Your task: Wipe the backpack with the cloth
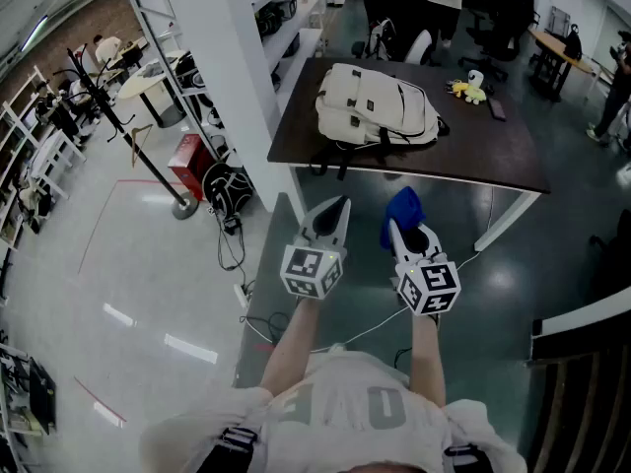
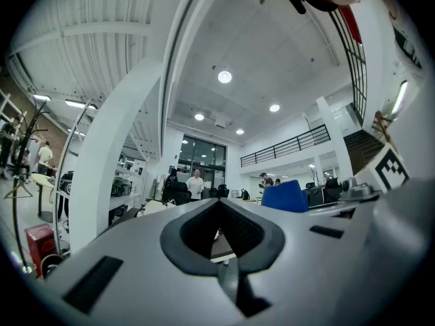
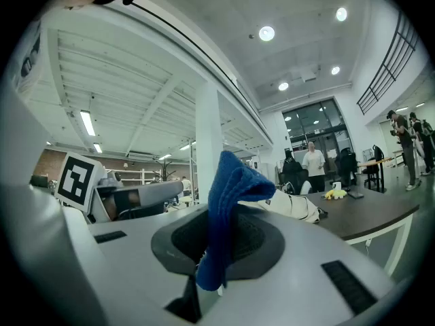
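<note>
**Backpack on the table, cloth in our right claw**

The cream backpack (image 1: 378, 106) lies flat on the dark table (image 1: 493, 161), near its left end, with its straps trailing over the front edge. A small yellow toy (image 1: 469, 91) sits beside it to the right. We hold both claws short of the table, well apart from the backpack. Our right gripper (image 1: 396, 227) is clamped on the blue cloth (image 1: 401, 210), which stands up out of its jaws. Our left gripper (image 1: 340, 208) is closed with nothing in it. A white pillar (image 1: 232, 67) rises to our left.
</note>
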A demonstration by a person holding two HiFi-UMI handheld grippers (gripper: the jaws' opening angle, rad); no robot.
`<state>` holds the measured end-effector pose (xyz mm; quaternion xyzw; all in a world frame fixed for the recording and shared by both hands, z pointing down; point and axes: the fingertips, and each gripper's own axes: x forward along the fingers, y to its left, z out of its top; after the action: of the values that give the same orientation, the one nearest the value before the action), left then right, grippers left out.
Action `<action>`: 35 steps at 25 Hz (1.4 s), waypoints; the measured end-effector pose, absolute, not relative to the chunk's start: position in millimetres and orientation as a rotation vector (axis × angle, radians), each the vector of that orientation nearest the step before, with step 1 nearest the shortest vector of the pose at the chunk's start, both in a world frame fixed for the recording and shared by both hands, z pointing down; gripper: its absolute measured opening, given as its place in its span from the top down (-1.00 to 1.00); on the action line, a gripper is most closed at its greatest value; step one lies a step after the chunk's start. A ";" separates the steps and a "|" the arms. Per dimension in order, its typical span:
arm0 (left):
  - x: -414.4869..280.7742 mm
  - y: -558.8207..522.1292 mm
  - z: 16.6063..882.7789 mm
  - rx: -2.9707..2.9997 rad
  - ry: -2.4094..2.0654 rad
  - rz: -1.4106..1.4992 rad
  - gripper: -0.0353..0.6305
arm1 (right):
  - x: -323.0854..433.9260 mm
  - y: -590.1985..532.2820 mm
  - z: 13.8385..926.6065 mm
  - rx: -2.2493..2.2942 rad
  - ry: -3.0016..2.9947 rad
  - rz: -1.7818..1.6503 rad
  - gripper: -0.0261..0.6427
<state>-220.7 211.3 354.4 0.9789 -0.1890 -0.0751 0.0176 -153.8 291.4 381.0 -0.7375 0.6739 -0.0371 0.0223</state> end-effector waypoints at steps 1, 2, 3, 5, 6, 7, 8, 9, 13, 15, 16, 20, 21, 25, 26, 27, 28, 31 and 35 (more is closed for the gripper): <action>-220.5 210.2 352.6 3.042 -0.587 -0.241 0.88 | -153.1 289.7 380.8 -2.285 2.087 -0.112 0.80; -220.2 209.3 350.8 3.042 -0.586 -0.247 0.88 | -152.3 288.4 380.5 -2.286 2.086 -0.110 0.80; -219.9 208.9 349.1 3.045 -0.584 -0.252 0.88 | -151.6 287.5 380.2 -2.287 2.084 -0.109 0.80; -220.0 210.2 346.8 3.050 -0.580 -0.254 0.88 | -150.7 287.8 380.2 -2.288 2.076 -0.112 0.80; -220.6 211.4 346.6 3.052 -0.579 -0.252 0.88 | -150.5 288.8 380.7 -2.289 2.072 -0.115 0.80; -221.2 212.4 346.8 3.053 -0.579 -0.248 0.88 | -150.5 289.7 381.1 -2.291 2.069 -0.118 0.80; -221.8 213.1 347.4 3.053 -0.580 -0.243 0.88 | -150.5 290.3 381.5 -2.293 2.067 -0.119 0.80; -222.3 213.5 348.2 3.052 -0.582 -0.238 0.88 | -150.6 290.7 381.8 -2.294 2.066 -0.120 0.80; -224.0 215.3 352.1 3.048 -0.585 -0.221 0.88 | -152.3 292.6 383.4 -2.290 2.068 -0.121 0.80; -224.3 216.2 353.6 3.047 -0.585 -0.216 0.88 | -153.7 293.4 383.1 -2.293 2.073 -0.109 0.80; -224.5 216.6 354.3 3.045 -0.585 -0.214 0.88 | -154.4 293.8 382.6 -2.298 2.073 -0.103 0.80; -229.4 219.3 358.9 3.036 -0.591 -0.197 0.88 | -161.1 296.7 382.1 -2.274 2.083 -0.106 0.80; -231.0 220.3 360.4 3.036 -0.594 -0.191 0.88 | -162.5 297.6 383.0 -2.252 2.084 -0.116 0.80; -227.9 221.5 361.9 3.038 -0.593 -0.182 0.88 | -155.8 294.8 390.7 -2.187 2.065 -0.181 0.80; -227.0 220.2 362.9 3.039 -0.596 -0.176 0.88 | -155.5 292.6 394.6 -2.177 2.066 -0.205 0.80; -227.4 217.9 365.6 3.038 -0.601 -0.164 0.88 | -157.4 290.3 399.7 -2.168 2.071 -0.228 0.80; -228.4 214.4 369.8 3.034 -0.607 -0.149 0.88 | -160.2 287.6 405.8 -2.160 2.076 -0.252 0.80; -227.6 192.7 383.4 3.002 -0.627 -0.142 0.88 | -162.7 270.9 422.5 -2.147 2.094 -0.302 0.80; -208.8 133.6 396.4 2.970 -0.643 -0.189 0.88 | -141.7 216.1 439.0 -2.167 2.126 -0.317 0.80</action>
<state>-208.8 133.6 396.4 0.9744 -0.2109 -0.0619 0.0485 -141.7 216.1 439.0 -0.7092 0.6959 -0.1037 0.0447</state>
